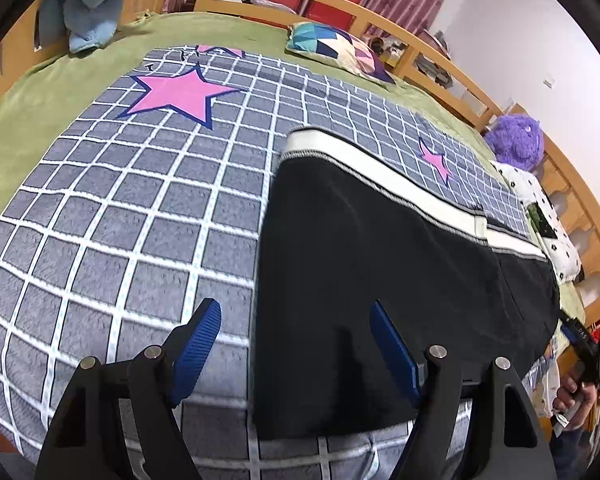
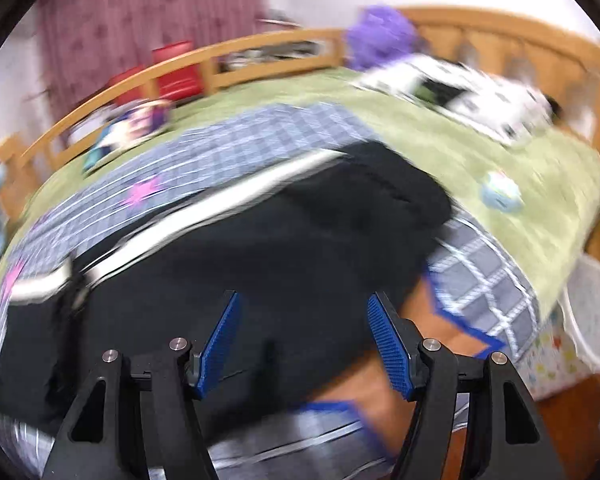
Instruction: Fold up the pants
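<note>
Black pants (image 1: 380, 264) with a white side stripe (image 1: 388, 176) lie flat on a grey checked blanket (image 1: 132, 216) with pink stars. My left gripper (image 1: 294, 308) hovers open over the pants' near left edge. One blue pad (image 1: 200, 344) is above the blanket and the other is above the black cloth, with nothing pinched. The right wrist view is blurred. In it my right gripper (image 2: 303, 298) stands open just above the black pants (image 2: 300, 240), with its fingers apart and empty.
The blanket lies on a green sheet (image 1: 40, 120) inside a wooden bed rail (image 1: 260, 4). A patchwork cushion (image 1: 340, 50), a purple plush toy (image 1: 516, 140), a spotted pillow (image 1: 556, 232) and a light blue towel (image 1: 92, 4) lie around the edges. A white basket (image 2: 592, 316) stands beside the bed.
</note>
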Demonstrator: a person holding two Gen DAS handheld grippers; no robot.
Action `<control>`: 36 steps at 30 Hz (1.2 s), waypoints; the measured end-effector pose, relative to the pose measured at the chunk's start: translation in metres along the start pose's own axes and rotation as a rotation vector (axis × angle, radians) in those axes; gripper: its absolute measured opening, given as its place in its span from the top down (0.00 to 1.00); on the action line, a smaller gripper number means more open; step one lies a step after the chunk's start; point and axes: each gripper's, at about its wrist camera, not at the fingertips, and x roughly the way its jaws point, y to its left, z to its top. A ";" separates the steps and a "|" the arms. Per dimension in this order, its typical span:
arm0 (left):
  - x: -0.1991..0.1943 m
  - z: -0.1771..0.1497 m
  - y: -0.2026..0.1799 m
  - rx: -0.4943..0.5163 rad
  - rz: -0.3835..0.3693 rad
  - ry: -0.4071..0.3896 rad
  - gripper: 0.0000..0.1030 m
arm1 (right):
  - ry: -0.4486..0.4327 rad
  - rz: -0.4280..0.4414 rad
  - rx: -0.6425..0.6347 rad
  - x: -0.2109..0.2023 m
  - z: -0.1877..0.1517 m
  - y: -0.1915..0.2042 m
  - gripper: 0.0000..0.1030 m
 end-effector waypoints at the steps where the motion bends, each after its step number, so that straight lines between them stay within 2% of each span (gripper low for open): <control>1: 0.001 0.002 0.002 -0.006 -0.003 -0.009 0.27 | 0.010 -0.009 0.033 0.008 0.003 -0.012 0.37; 3: 0.006 0.008 0.007 -0.020 -0.016 -0.009 0.27 | 0.040 0.019 0.104 0.028 0.008 -0.035 0.37; 7: 0.022 0.016 0.011 -0.037 -0.019 0.028 0.27 | 0.093 0.089 0.168 0.062 0.011 -0.056 0.37; 11: 0.043 0.022 0.020 -0.093 -0.057 0.076 0.27 | 0.080 0.172 0.222 0.081 0.016 -0.064 0.37; 13: 0.047 0.024 0.018 -0.074 -0.061 0.074 0.27 | 0.084 0.223 0.239 0.092 0.021 -0.065 0.38; 15: 0.055 0.029 0.013 -0.043 -0.085 0.078 0.28 | 0.088 0.253 0.254 0.103 0.027 -0.064 0.42; 16: 0.060 0.030 0.011 -0.033 -0.103 0.086 0.28 | 0.091 0.253 0.251 0.108 0.029 -0.063 0.51; 18: 0.068 0.035 0.007 -0.033 -0.130 0.084 0.28 | 0.088 0.236 0.245 0.113 0.032 -0.063 0.57; 20: 0.076 0.040 -0.001 -0.026 -0.169 0.099 0.28 | 0.082 0.235 0.244 0.112 0.034 -0.063 0.71; 21: 0.080 0.042 -0.004 -0.022 -0.169 0.108 0.40 | 0.081 0.241 0.251 0.109 0.034 -0.064 0.75; 22: 0.082 0.044 -0.008 -0.012 -0.163 0.118 0.64 | 0.080 0.250 0.262 0.102 0.035 -0.065 0.81; 23: 0.082 0.047 -0.010 0.000 -0.171 0.123 0.71 | 0.074 0.254 0.259 0.096 0.037 -0.062 0.83; 25: 0.074 0.055 -0.007 -0.041 -0.220 0.113 0.88 | 0.028 0.218 0.194 0.073 0.050 -0.043 0.85; 27: 0.063 0.065 -0.007 -0.050 -0.230 0.088 0.90 | -0.025 0.206 0.138 0.050 0.066 -0.019 0.85; 31: 0.031 0.090 -0.014 -0.001 -0.207 -0.001 0.90 | -0.108 0.241 0.103 0.012 0.097 0.026 0.86; 34: 0.010 0.108 0.001 -0.027 -0.229 -0.035 0.90 | -0.162 0.287 0.078 -0.013 0.115 0.061 0.86; 36: -0.012 0.121 0.018 -0.032 -0.190 -0.085 0.90 | -0.178 0.339 0.071 -0.024 0.122 0.083 0.86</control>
